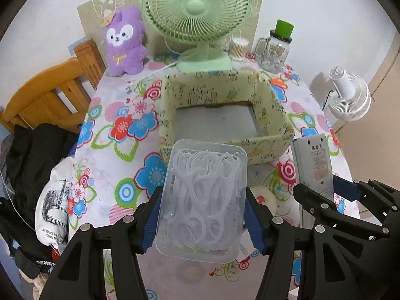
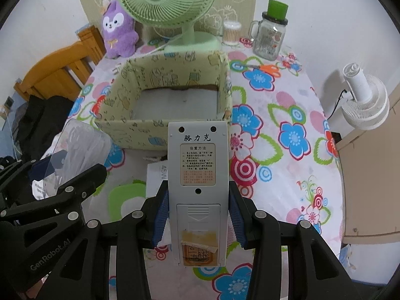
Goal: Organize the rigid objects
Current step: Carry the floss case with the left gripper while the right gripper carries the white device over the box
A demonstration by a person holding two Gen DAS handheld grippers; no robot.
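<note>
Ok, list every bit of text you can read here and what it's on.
"骆力克": heading on the remote, back side.
"设置方法": top of its label; the lines below are too small.
"GenRobot.AI": on the left gripper arm.
"My Heart Is": white cloth; rest unclear.
"45W": white box.

Fan (image 1: pixel 196 7) behind box (image 1: pixel 220 105) on table (image 1: pixel 105 150)

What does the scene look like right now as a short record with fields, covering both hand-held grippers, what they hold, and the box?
left hand-held gripper: shut on clear plastic box of floss picks, held above the table
right hand-held gripper: shut on grey remote control, back side showing
yellow patterned box: open top, nothing visible inside, just beyond both held items
surface: floral tablecloth
behind box: green fan, purple plush toy, glass jar with green lid
</note>
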